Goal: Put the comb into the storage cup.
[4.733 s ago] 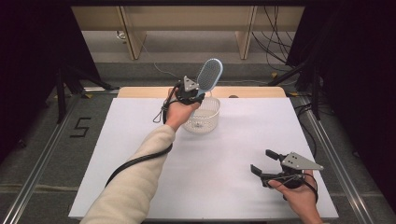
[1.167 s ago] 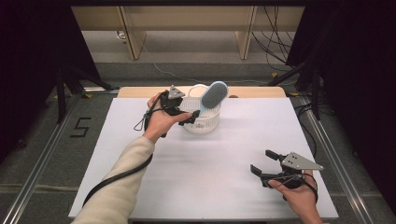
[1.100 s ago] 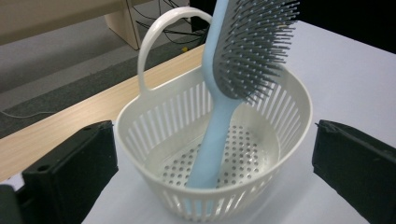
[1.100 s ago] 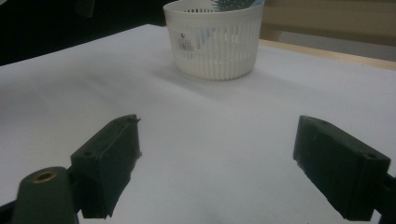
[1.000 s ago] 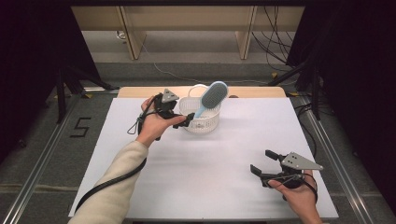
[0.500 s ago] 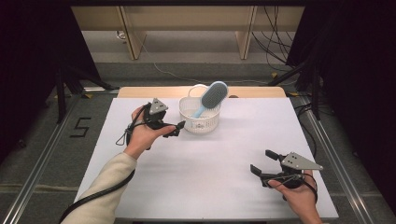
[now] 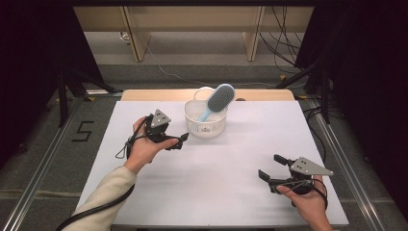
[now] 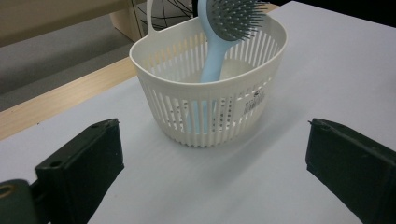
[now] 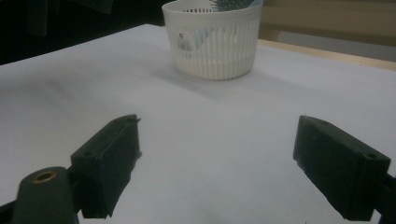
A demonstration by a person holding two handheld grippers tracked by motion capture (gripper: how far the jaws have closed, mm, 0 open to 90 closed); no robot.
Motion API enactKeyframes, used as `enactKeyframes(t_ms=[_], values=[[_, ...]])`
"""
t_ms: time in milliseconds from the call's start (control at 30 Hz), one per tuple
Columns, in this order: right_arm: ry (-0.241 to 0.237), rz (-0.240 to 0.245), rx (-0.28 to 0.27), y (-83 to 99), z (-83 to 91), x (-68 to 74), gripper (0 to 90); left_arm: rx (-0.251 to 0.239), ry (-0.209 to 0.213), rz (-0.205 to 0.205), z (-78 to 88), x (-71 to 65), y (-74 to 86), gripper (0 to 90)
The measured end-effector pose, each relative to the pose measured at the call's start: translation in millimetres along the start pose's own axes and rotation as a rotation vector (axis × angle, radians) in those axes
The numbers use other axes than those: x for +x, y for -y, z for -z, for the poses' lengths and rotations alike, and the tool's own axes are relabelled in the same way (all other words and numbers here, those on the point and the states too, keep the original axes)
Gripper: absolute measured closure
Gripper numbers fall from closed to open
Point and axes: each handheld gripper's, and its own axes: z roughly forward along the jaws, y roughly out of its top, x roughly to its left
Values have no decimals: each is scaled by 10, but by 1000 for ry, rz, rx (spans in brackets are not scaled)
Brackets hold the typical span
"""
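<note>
We see a blue hairbrush [image 7: 219,99] standing handle-down in the white slotted basket [image 7: 206,126]; left gripper [image 7: 181,140] and right gripper [image 7: 270,168] jaws both spread, empty.

Left gripper view: hairbrush [image 8: 219,32] head cut by top edge; handle foot hidden behind basket [image 8: 210,88] slats; label print on basket too small to read. Right gripper view: brush mostly hidden behind basket rim, upper centre; both jaws cut by bottom edge.

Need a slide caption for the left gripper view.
Blue hairbrush standing handle-down in white basket, framed by open left tongs.
</note>
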Motion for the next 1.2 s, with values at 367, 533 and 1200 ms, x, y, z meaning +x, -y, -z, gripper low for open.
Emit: enactKeyframes(t_ms=[367,533,1200], values=[[-1,-2,1,1,1,-1,155,-1,4,0,154,-18,163,46],[0,-3,0,3,-1,-5,155,6,11,-2,249,2,257,52],[1,-3,1,2,1,-5,155,18,6,-2,497,44,534,67]])
